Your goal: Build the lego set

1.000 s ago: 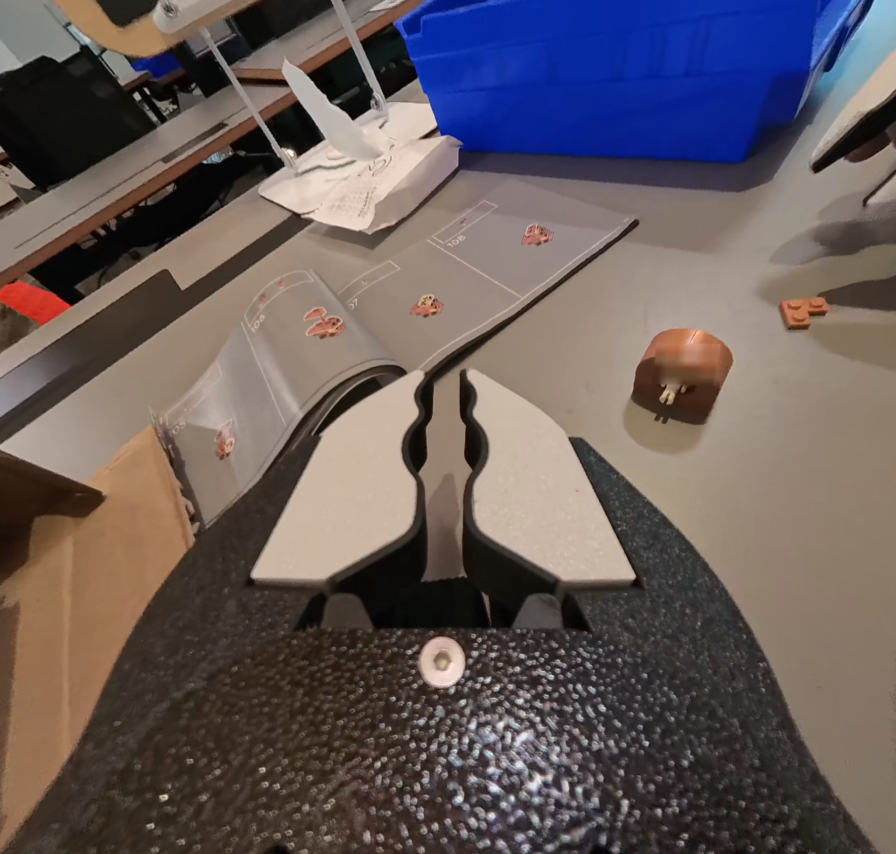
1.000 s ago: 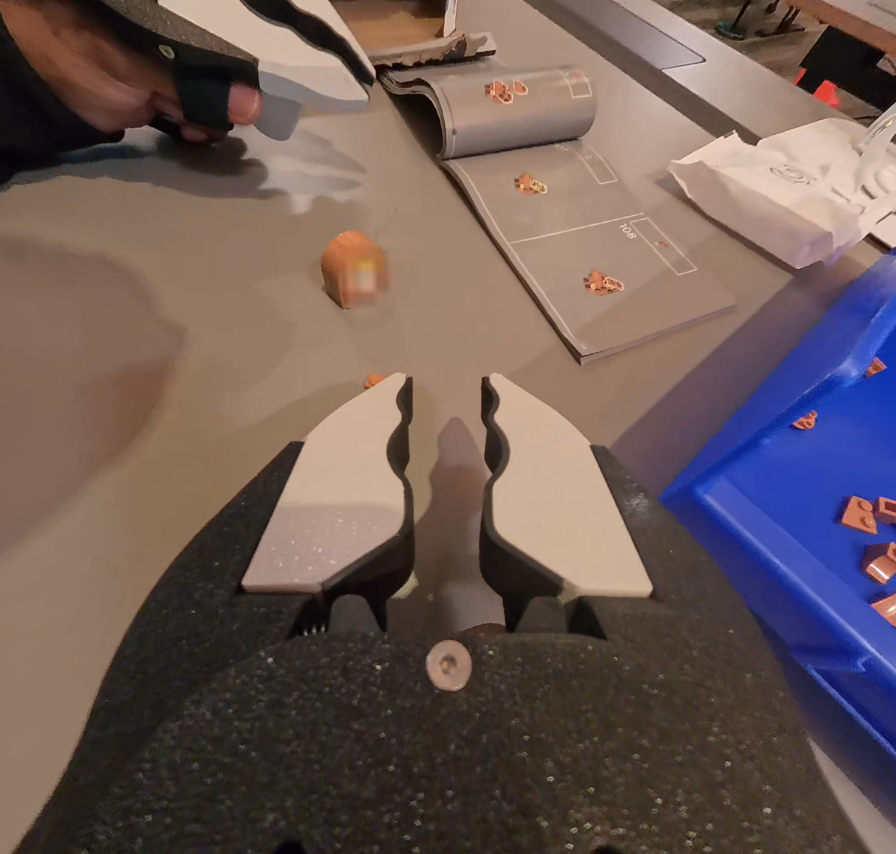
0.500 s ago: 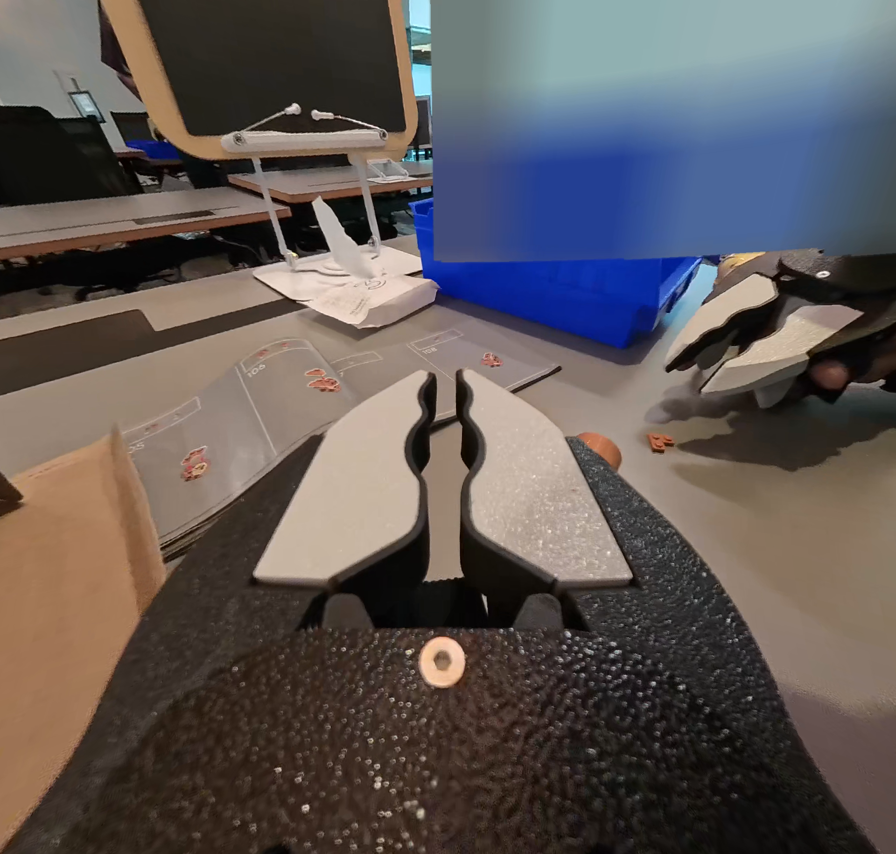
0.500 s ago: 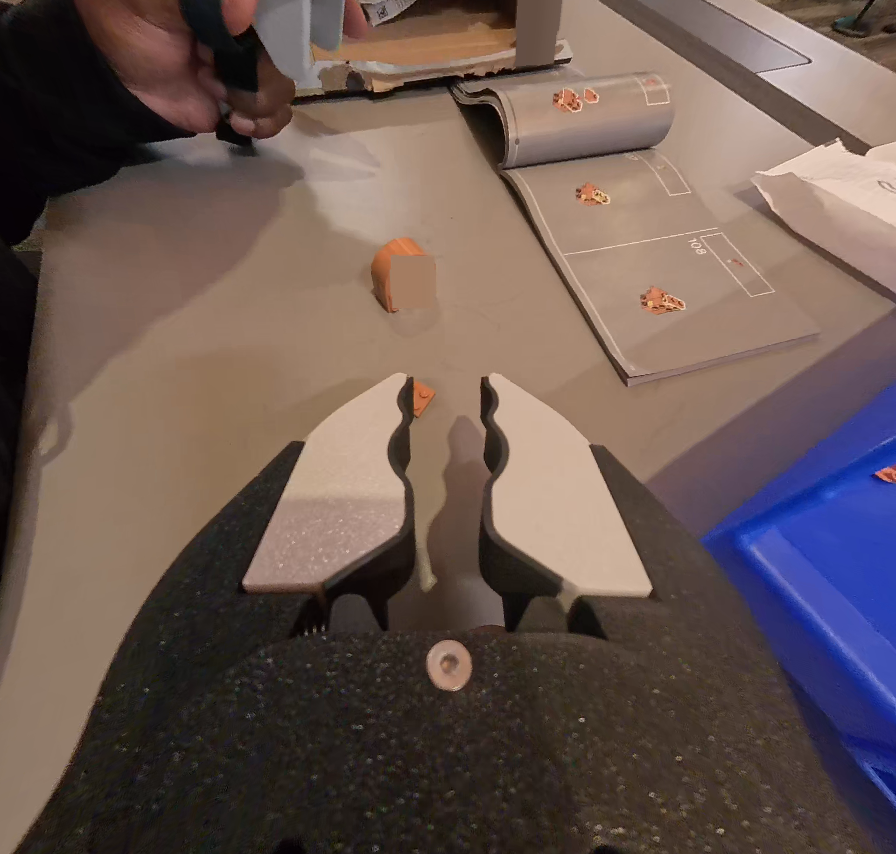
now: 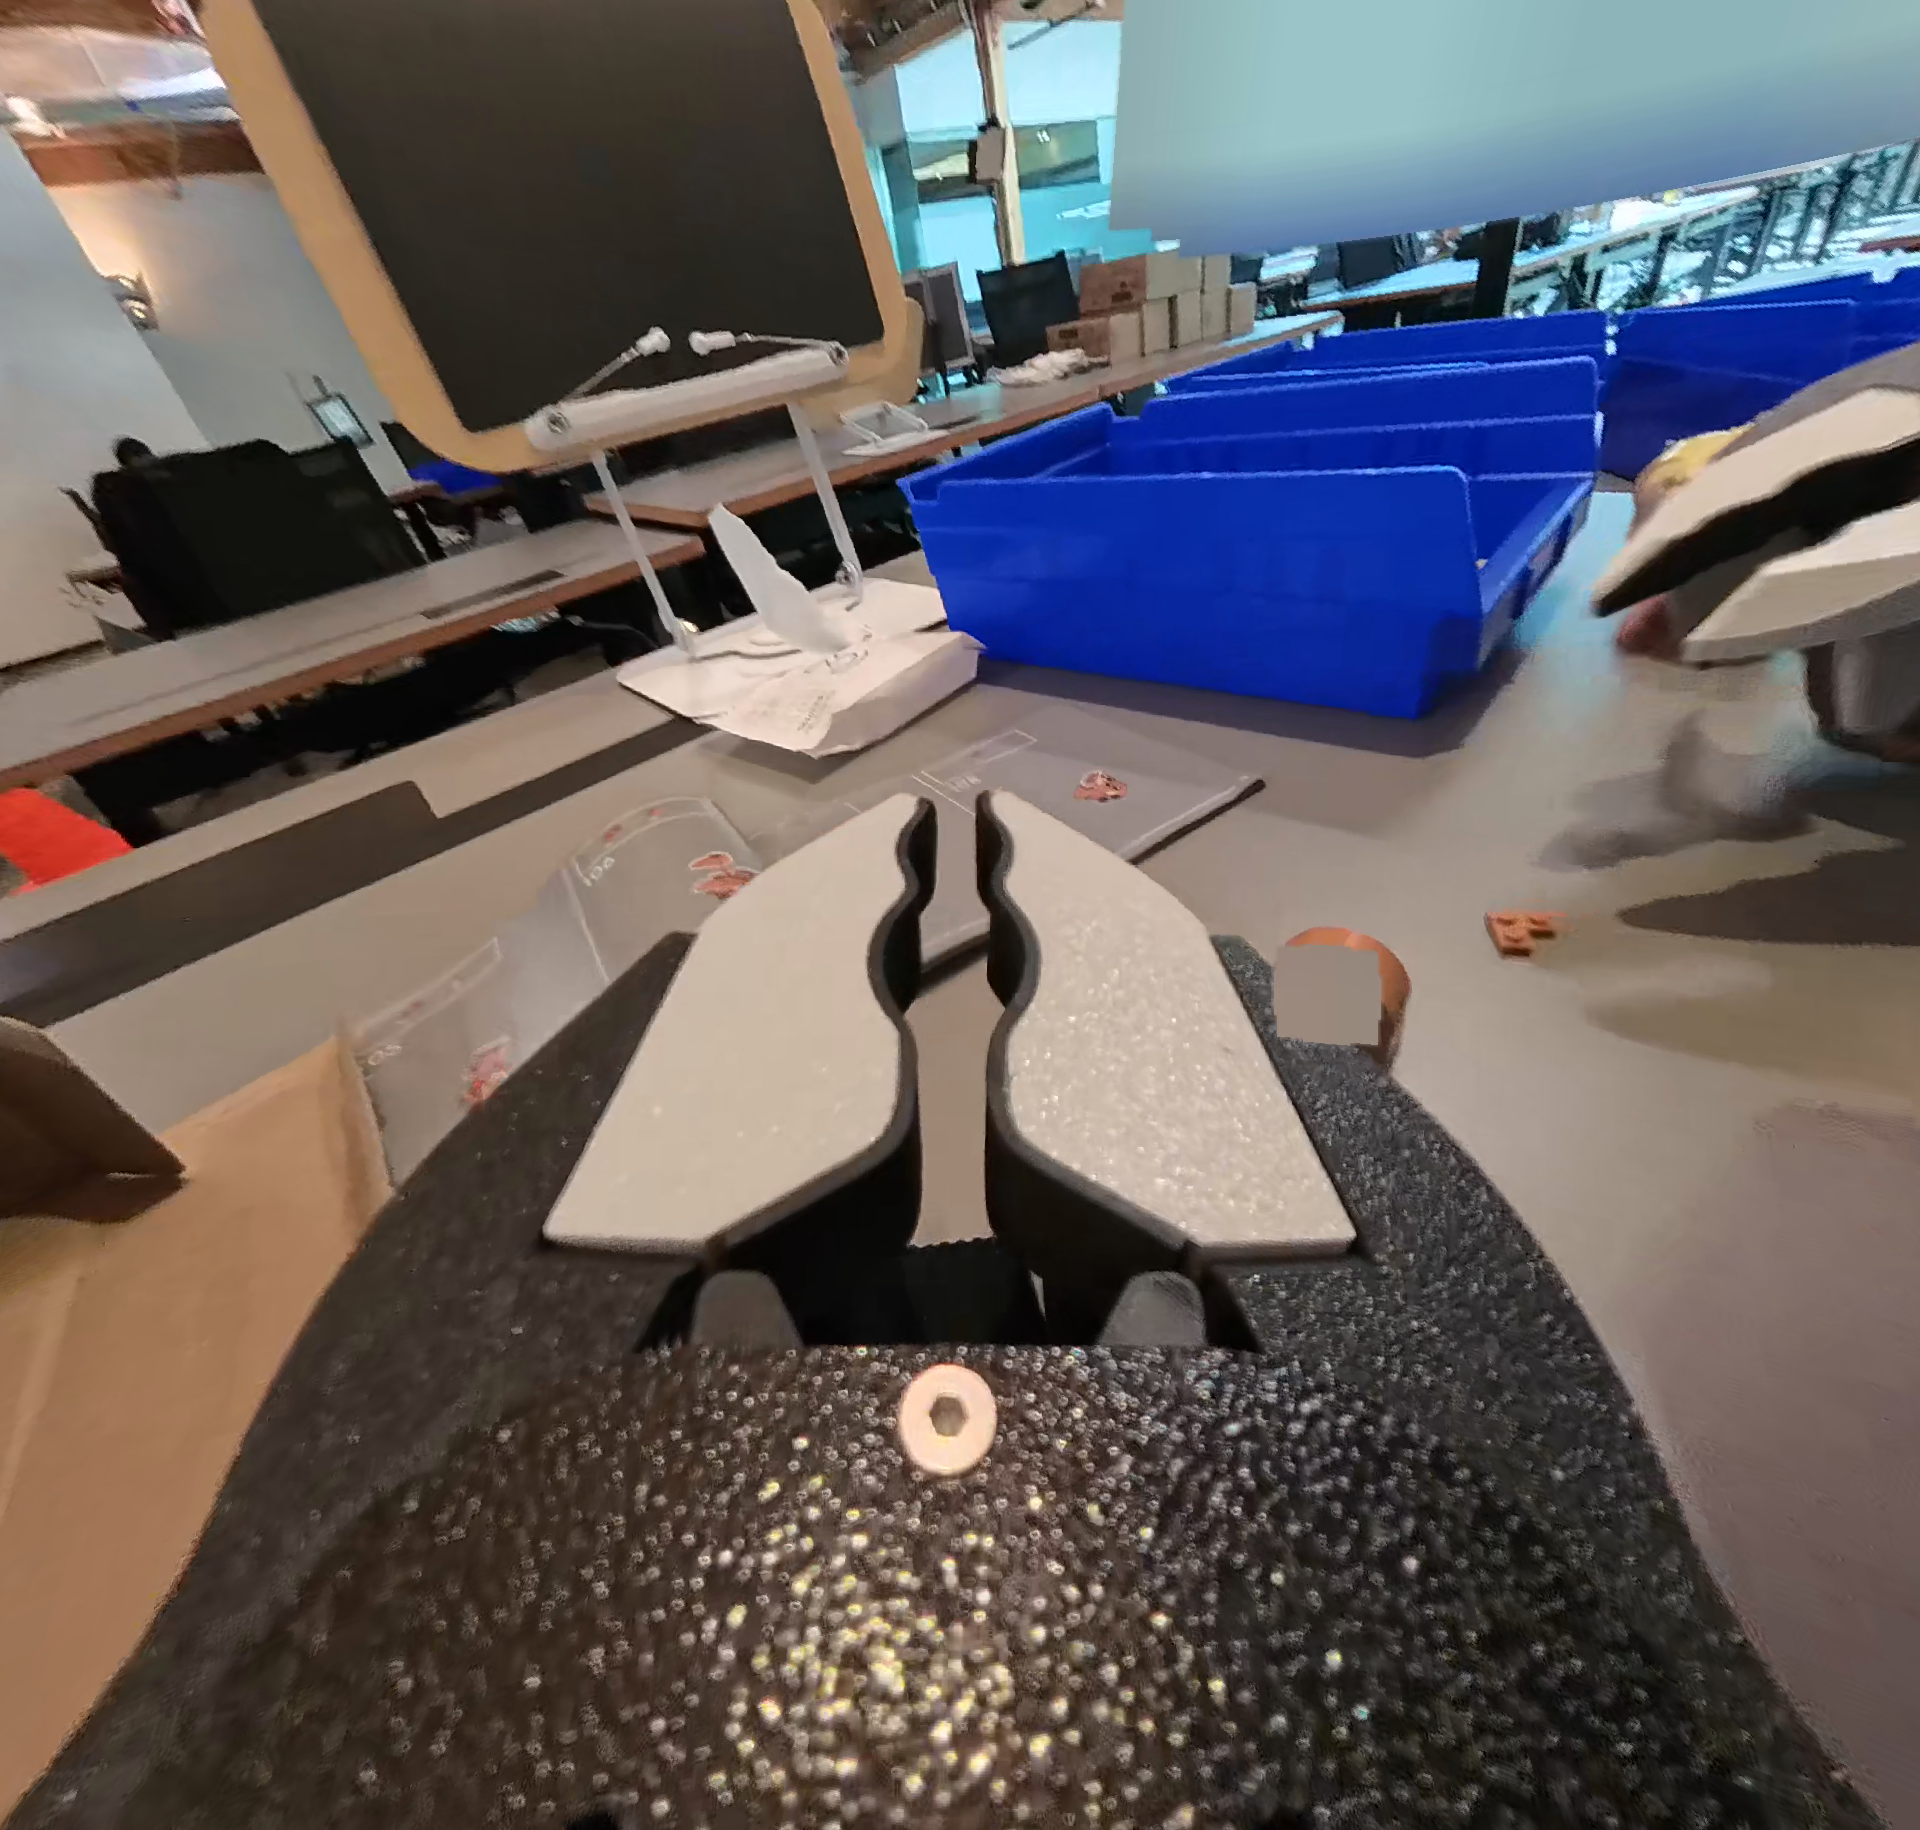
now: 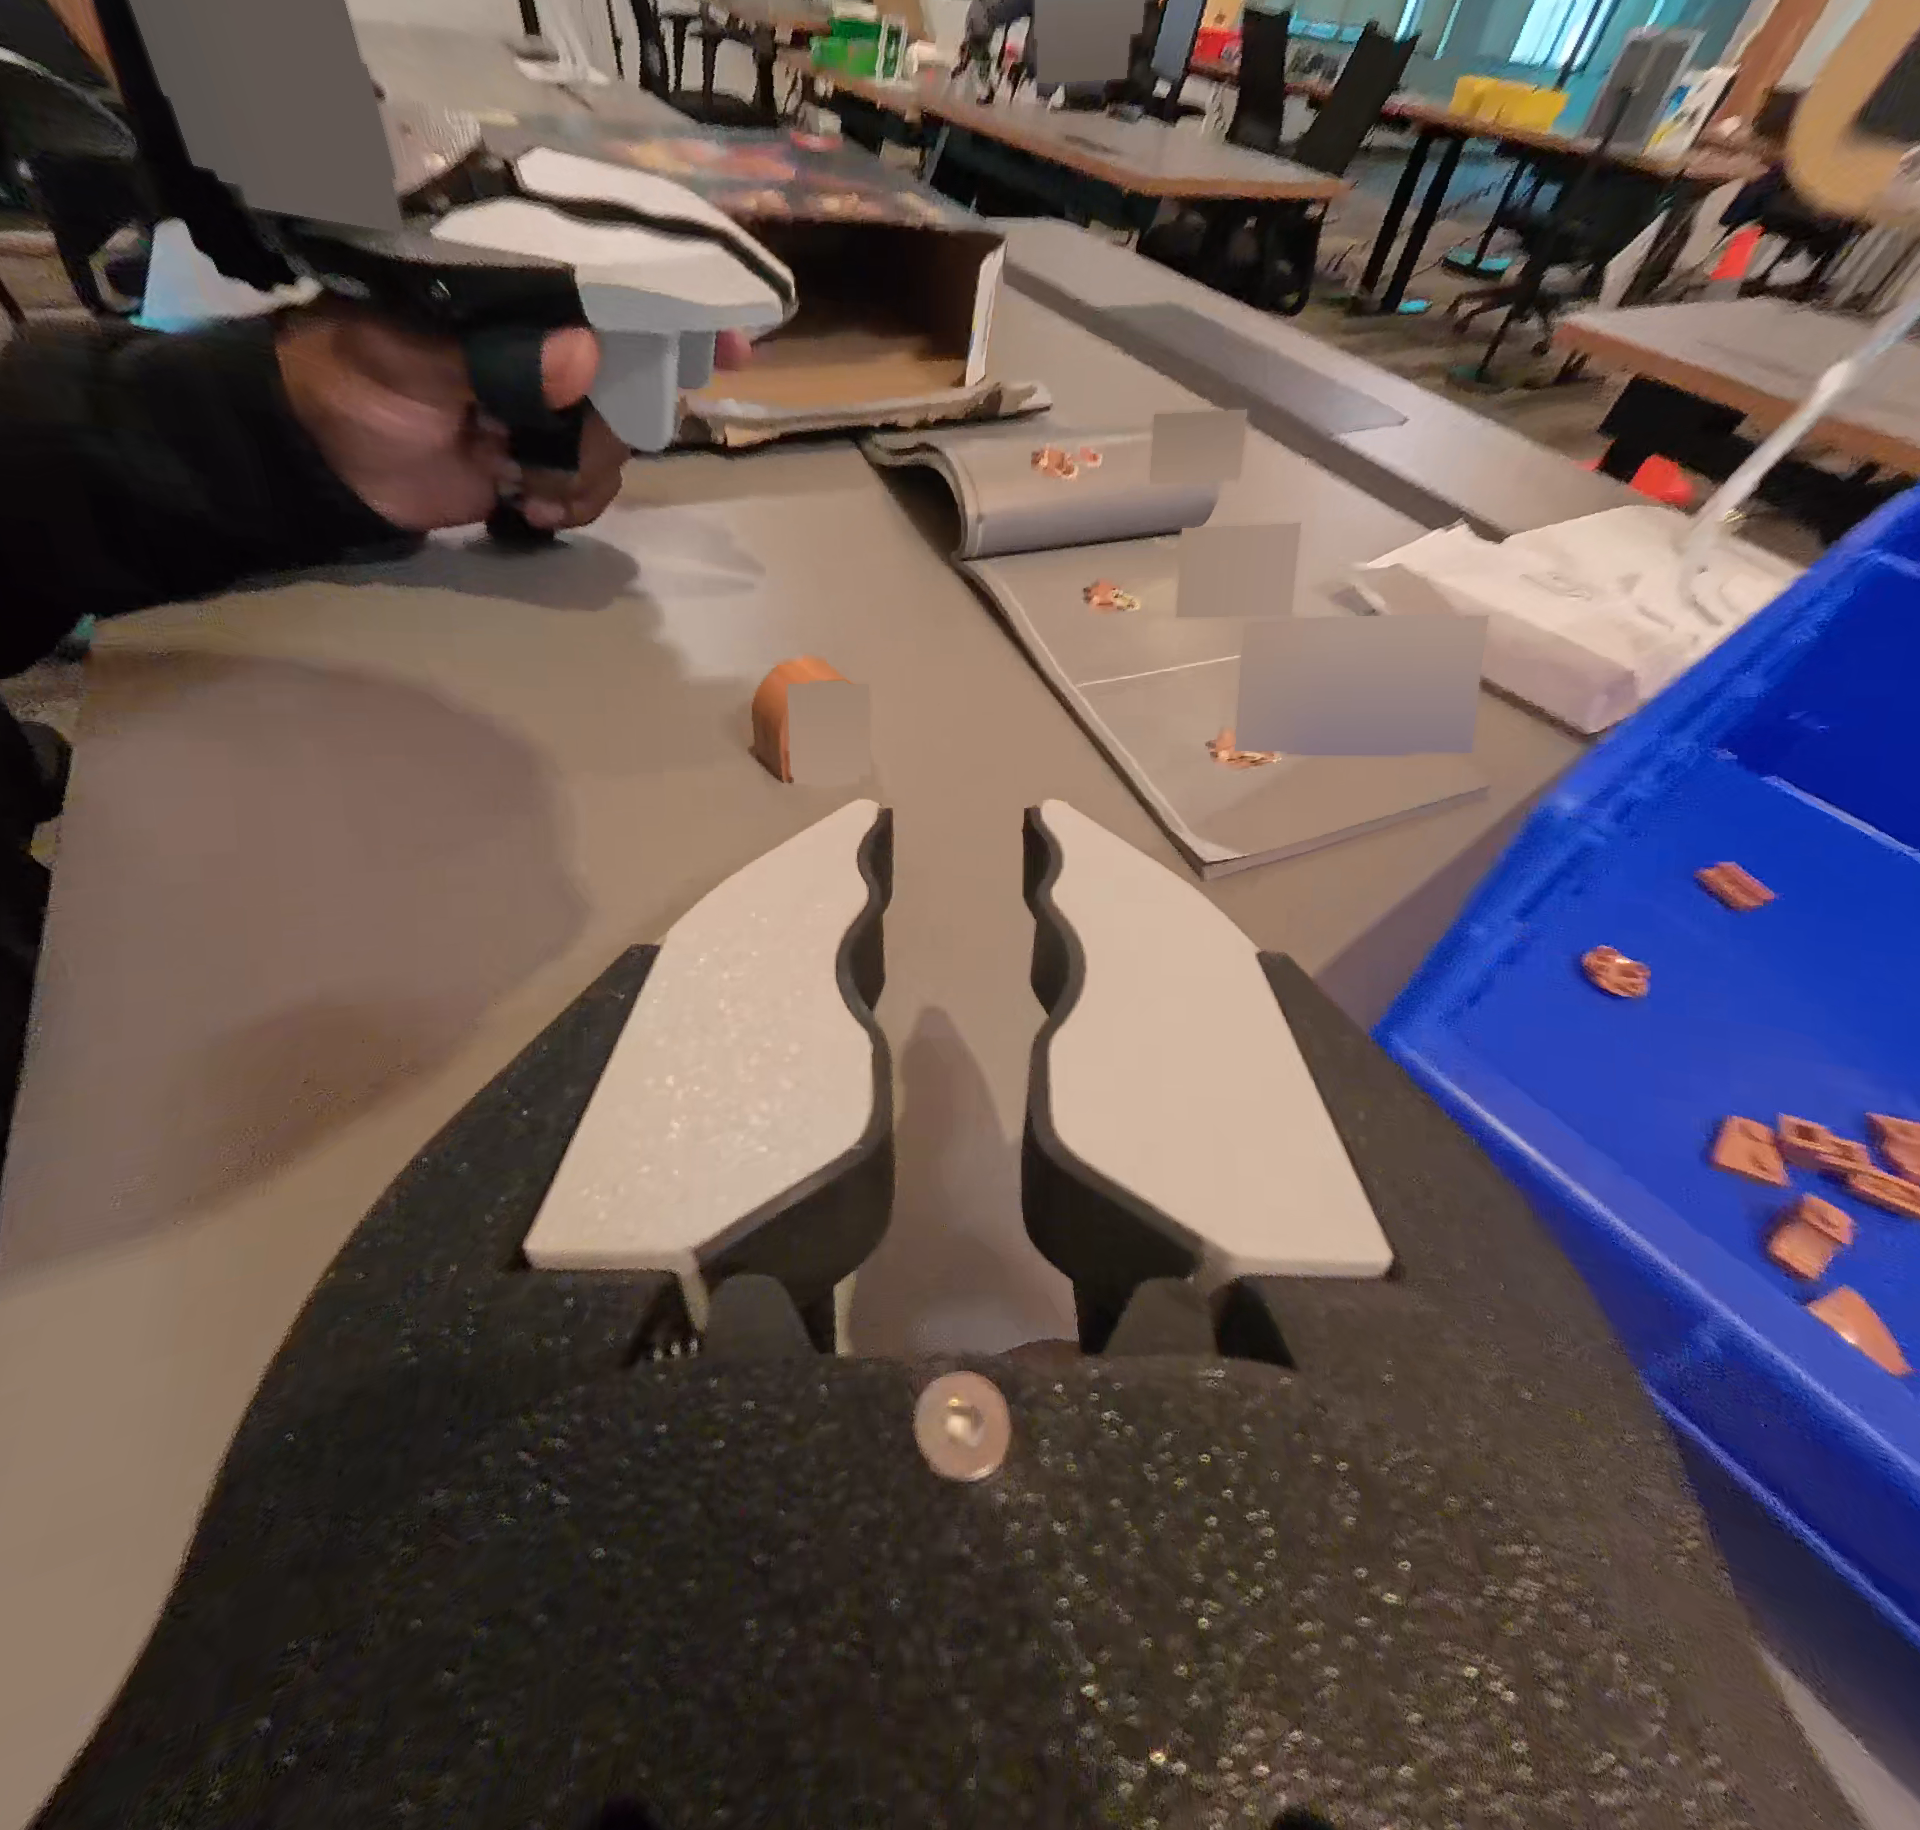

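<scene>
Left wrist view: left tool [image 5: 956, 816], jaws narrow, nothing between the pads, raised over the open booklet [image 5: 1101, 793]. Right tool [image 6: 956, 826], jaws wider, likewise bare, above bare worktop [image 6: 416, 949]. Rounded brown piece [image 6: 777, 712] stands mid-worktop, just ahead of the right tool. Small flat brown plate [image 5: 1522, 931] lies near it. Blue bin [image 5: 1195, 585] sits toward the worktop's far edge.

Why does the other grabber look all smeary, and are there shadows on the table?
In the left wrist view the other gripper is motion-blurred, its shadow soft on the grey table. In the right wrist view the small curved brown block stays sharp, while the blue plastic bin blurs slightly.
</scene>
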